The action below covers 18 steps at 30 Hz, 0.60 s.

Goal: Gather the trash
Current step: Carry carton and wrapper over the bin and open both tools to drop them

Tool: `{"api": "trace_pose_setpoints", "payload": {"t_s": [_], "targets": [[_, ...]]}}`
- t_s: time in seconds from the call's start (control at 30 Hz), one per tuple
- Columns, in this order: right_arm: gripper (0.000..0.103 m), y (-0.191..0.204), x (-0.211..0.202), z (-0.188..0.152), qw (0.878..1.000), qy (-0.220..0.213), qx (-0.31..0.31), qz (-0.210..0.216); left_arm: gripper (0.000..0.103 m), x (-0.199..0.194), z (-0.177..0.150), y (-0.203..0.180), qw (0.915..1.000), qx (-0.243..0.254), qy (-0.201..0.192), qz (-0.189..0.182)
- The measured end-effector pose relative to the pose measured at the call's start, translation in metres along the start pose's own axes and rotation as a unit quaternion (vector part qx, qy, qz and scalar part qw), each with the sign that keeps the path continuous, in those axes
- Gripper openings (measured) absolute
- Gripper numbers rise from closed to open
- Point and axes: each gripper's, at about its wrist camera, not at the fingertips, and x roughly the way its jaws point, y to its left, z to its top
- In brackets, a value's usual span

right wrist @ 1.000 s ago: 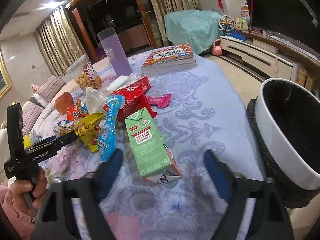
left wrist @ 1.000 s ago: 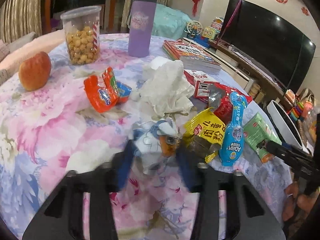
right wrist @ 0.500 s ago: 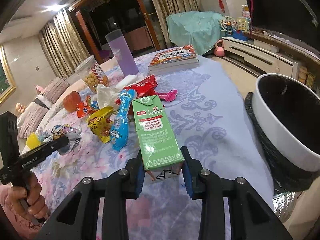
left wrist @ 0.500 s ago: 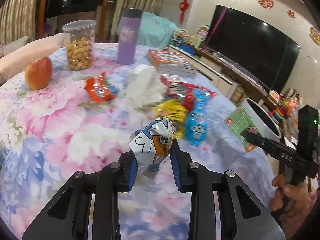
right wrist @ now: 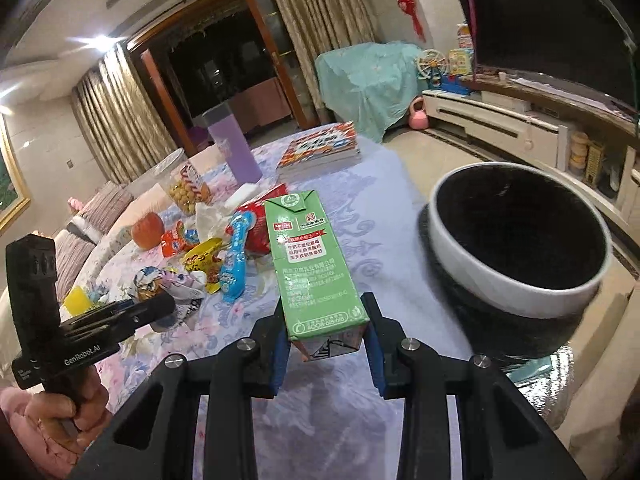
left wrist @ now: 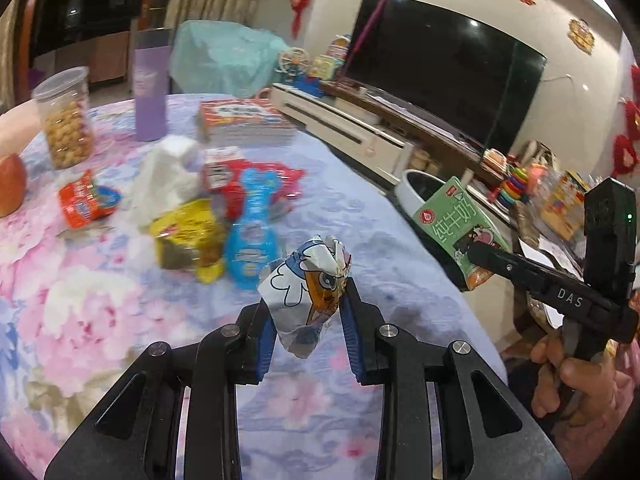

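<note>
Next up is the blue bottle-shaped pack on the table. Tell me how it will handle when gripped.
The blue bottle-shaped pack lies flat and looks like glossy plastic, so it may be slippery. Its narrow neck probably gives the surest hold. It looks small and likely light; whether it is empty cannot be told.

Apple cut off by left edge.

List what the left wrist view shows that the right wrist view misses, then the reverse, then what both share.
Left wrist only: the carton's cow-printed face, the colourful ring toy by the TV stand.
Right wrist only: the bin's black inside, the pink kettlebell.
Both: the green milk carton clamped in the right tool, the crumpled cartoon wrapper clamped in the left tool, the white bin, the blue bottle.
</note>
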Motion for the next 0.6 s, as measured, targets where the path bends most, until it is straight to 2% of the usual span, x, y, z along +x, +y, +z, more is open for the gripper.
{"api": "trace_pose_setpoints", "payload": {"t_s": [0.6], "targets": [[0.033,-0.059,-0.049,0.003,0.997,-0.042,0.042,-0.050,0.028,0.035,0.019,-0.078,0.9966,0.062,0.019,-0.052]]}}
